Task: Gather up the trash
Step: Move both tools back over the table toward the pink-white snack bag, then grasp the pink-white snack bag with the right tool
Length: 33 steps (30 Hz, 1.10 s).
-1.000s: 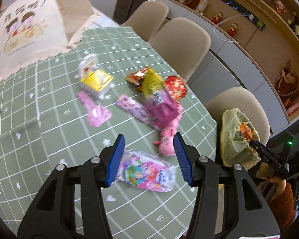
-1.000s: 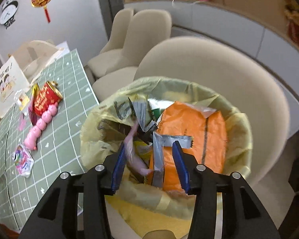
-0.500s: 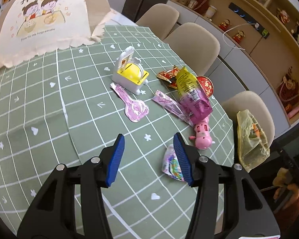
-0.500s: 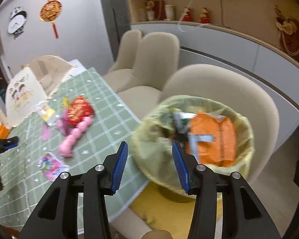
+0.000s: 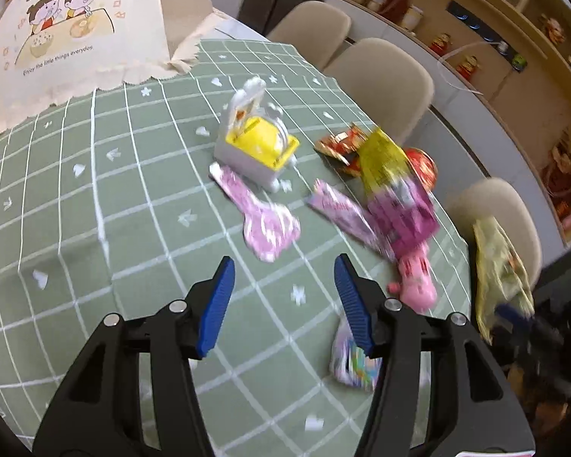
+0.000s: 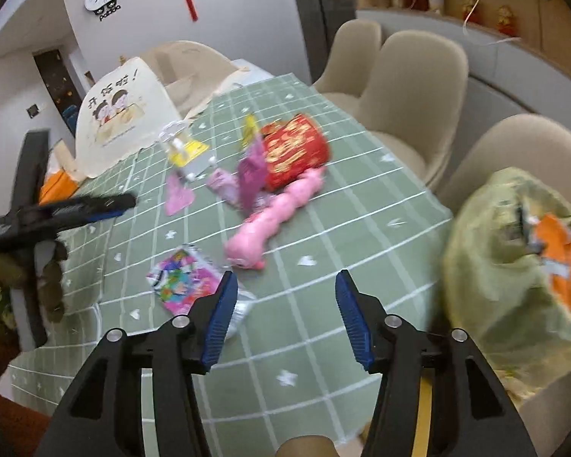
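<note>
Reaching back over the worktop (image 6: pixel 323 304) for more trash — that looks like the step in hand. Your right claw (image 6: pixel 281 314) is empty, jaws apart, nothing between them; they've just been opening wider. It hangs over the cloth near the colourful packet (image 6: pixel 182 282), with the pink toy (image 6: pixel 274 217) just beyond. The bin bag (image 6: pixel 514 266) sits at the right edge of that view, off the worktop, an orange wrapper (image 6: pixel 567 266) showing inside.

Your left claw (image 5: pixel 283 304) is also empty, jaws apart over bare cloth, and has just opened a little more. Ahead of it lie the pink wrapper (image 5: pixel 266 224), the purple pouch (image 5: pixel 399 213), the red wrapper (image 5: pixel 338 148) and the yellow toy (image 5: pixel 257 144). Both views are motion-blurred.

Next move, as I judge it: pick one flat piece, probably the packet for the right and the pink wrapper for the left, drop the pads onto the cloth either side and pinch without catching the cloth.

Versus a second ago: your right claw was over the bag's mouth, now it has swung back to the worktop. Your left has gone forward and lower, so the packet that lay between its jaws now sits under the right jaw.
</note>
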Each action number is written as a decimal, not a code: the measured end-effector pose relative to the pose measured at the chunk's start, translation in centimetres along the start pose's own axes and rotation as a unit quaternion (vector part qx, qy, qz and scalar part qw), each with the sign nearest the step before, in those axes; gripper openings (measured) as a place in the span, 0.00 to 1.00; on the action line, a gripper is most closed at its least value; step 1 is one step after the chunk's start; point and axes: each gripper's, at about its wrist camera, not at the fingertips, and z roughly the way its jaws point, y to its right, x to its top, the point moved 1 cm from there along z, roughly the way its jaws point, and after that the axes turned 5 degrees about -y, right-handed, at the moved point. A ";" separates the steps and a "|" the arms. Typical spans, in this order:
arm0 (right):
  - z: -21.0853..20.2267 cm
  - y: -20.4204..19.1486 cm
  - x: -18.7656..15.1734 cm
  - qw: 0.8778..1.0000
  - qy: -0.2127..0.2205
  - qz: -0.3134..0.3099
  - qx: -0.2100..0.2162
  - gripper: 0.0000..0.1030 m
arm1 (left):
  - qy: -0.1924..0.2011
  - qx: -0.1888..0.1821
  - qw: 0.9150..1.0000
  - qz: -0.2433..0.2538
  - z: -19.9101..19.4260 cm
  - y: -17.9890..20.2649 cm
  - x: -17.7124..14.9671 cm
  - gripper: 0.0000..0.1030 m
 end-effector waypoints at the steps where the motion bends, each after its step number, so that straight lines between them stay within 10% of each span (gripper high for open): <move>1: 0.4 -0.2 0.0 1.000 -0.001 0.006 0.008 0.49 | 0.003 0.011 1.000 -0.002 0.5 0.3 0.5 0.50; 13: 2.2 1.0 -0.6 0.999 -0.028 0.018 -0.001 0.49 | -0.030 0.123 0.992 0.007 6.8 1.9 3.2 0.50; 26: 8.2 -2.6 0.5 0.993 -0.100 -0.034 0.054 0.49 | -0.084 0.063 0.993 0.063 2.8 -1.8 -1.6 0.48; 33: 8.8 -6.4 -0.3 0.989 -0.111 -0.087 0.049 0.52 | -0.079 0.037 0.996 -0.011 0.0 -5.2 -2.4 0.48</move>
